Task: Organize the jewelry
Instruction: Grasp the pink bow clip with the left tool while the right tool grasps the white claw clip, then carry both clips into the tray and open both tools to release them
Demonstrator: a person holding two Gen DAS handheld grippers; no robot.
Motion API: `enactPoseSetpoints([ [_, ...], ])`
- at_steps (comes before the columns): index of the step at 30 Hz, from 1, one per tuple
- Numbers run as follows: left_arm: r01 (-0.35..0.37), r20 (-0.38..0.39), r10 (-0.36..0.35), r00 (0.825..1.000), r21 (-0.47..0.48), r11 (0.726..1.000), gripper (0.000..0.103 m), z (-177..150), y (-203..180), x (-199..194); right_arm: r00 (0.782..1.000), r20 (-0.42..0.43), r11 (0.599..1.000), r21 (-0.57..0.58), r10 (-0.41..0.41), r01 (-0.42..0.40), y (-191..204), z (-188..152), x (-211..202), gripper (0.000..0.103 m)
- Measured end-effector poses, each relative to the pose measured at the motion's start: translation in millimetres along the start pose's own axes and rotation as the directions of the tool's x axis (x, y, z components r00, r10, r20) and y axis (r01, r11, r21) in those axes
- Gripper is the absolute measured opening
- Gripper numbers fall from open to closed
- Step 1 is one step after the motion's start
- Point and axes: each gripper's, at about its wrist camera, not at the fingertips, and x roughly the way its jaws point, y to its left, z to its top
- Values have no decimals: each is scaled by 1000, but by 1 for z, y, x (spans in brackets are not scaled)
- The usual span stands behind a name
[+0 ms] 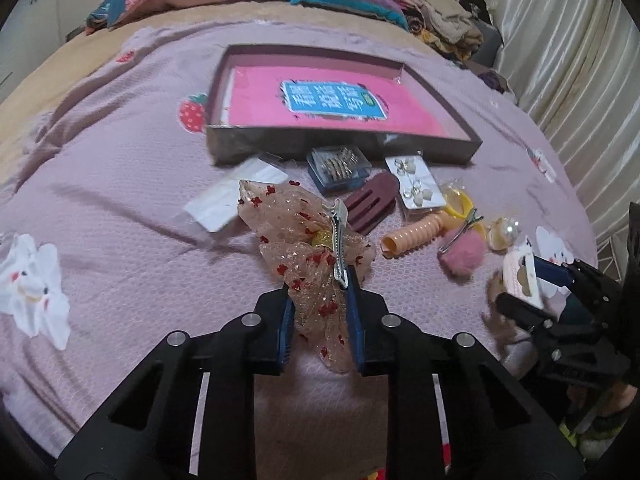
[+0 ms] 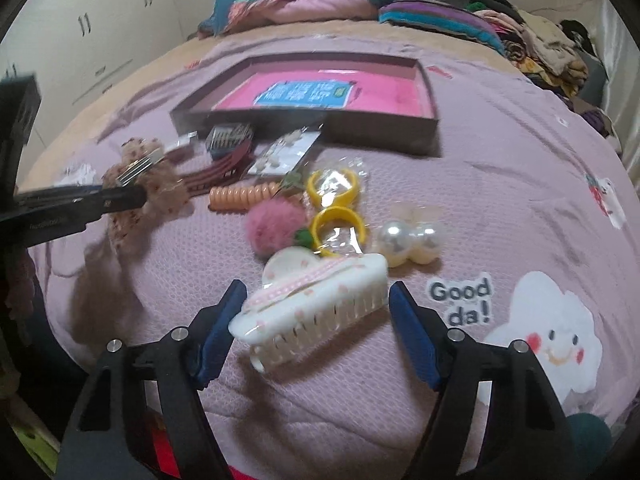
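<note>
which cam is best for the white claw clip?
Right wrist: the claw clip lies close and whole between the right gripper's open jaws, teeth and pink bow visible. Left wrist shows it only small and blurred at the right edge, partly behind that gripper.

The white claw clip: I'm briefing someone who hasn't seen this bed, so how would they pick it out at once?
Start at the shallow box with the pink book on the purple bedspread. Come toward the camera past the scattered accessories to the right gripper. The white claw clip lies between its open jaws, the only white toothed piece, with pink gingham ribbon on top, just in front of the pearl ornament.
</note>
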Motion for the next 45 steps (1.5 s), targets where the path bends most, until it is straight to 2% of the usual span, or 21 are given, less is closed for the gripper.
enactPoseSetpoints([
  [1, 0, 8, 0, 1000, -7, 1000, 15, 0, 2, -4, 1000, 7, 1000, 15, 4, -4, -4, 0, -5, 65],
  [2, -3, 17, 4, 1000, -17, 1000, 15, 1, 6, -9, 1000, 14, 1000, 24, 10, -10, -6, 0, -9, 42],
  [6, -31, 62, 33, 998, -41, 999, 15, 7, 17, -26, 999, 30, 998, 66, 15, -17, -20, 0, -20, 40],
  [8, -39, 71, 43, 997, -57, 998, 15, 11, 23, -30, 1000, 18, 998, 56, -24, 23, -24, 0, -15, 36],
  [11, -44, 81, 50, 996, -74, 996, 15, 14, 28, -32, 999, -20, 998, 57, -27, 28, -28, -4, 0, 31],
  [13, -38, 78, 44, 996, -76, 996, 15, 14, 27, -30, 998, -55, 996, 79, -22, 26, -31, -10, 10, 33],
  [16, -28, 68, 32, 997, -66, 997, 15, 12, 22, -27, 998, -69, 994, 111, -9, 17, -34, -14, 11, 39],
  [18, -14, 63, 18, 998, -62, 998, 15, 12, 20, -25, 997, -80, 992, 128, 0, 10, -35, -18, 12, 39],
  [19, -11, 62, 15, 998, -60, 998, 15, 12, 19, -24, 996, -83, 994, 109, -13, 22, -32, -21, 12, 39],
  [20, -8, 62, 12, 998, -57, 998, 15, 12, 17, -24, 996, -82, 995, 97, -22, 30, -29, -22, 12, 33],
  [22, 0, 65, 4, 998, -51, 999, 15, 13, 14, -24, 997, -77, 997, 75, -26, 31, -25, -23, 10, 32],
  [26, 12, 83, -9, 996, -36, 999, 15, 20, 8, -28, 999, -50, 999, 52, 4, -1, -19, -21, 3, 28],
  [30, 21, 102, -18, 995, -30, 999, 15, 31, 6, -29, 999, 1, 998, 54, 39, -39, -14, -10, -14, 26],
  [36, 32, 139, -27, 990, -35, 999, 15, 53, 5, -29, 999, 43, 1000, 13, 20, -21, -12, 15, -16, 26],
  [45, 28, 197, -20, 980, -36, 999, 15, 92, 10, -28, 989, 145, 999, 34, 27, -32, -28, 68, -25, 26],
])
